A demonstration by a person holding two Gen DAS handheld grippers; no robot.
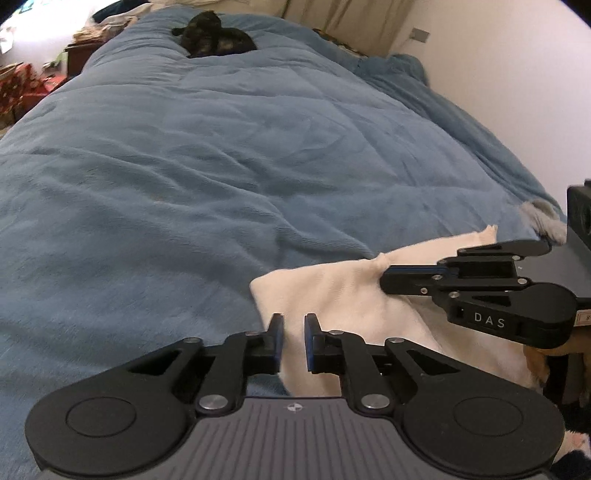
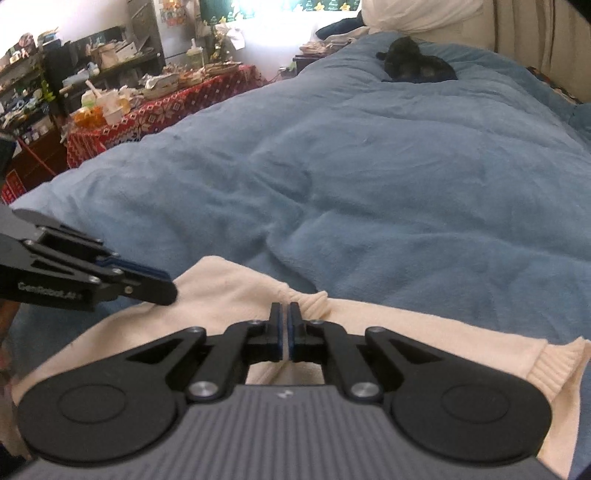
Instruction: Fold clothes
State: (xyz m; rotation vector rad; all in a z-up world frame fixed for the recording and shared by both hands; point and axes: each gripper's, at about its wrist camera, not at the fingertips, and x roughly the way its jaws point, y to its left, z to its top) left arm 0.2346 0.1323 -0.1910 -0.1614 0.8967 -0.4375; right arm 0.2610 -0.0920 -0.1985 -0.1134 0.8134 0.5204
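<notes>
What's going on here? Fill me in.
A person is folding a cream sweater on a bed covered by a blue blanket. The right hand-held gripper is shut on a pinch of the sweater's far edge. The left hand-held gripper sits slightly open over the sweater's corner, gripping nothing. A dark cat lies at the bed's far end.

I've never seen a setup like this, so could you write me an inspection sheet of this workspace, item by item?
Surface: bed under a rumpled blue comforter.
Job's things: cream sweater lying at the near edge.
Clutter: dark bundle far up the bed; too blurred to identify.
Grippers: right gripper pinched shut on a sweater fold; left gripper slightly open over the sweater's edge.
Cables: nothing seen.
Surroundings: crowded table with a red patterned cloth, shelves, curtain, white wall.
</notes>
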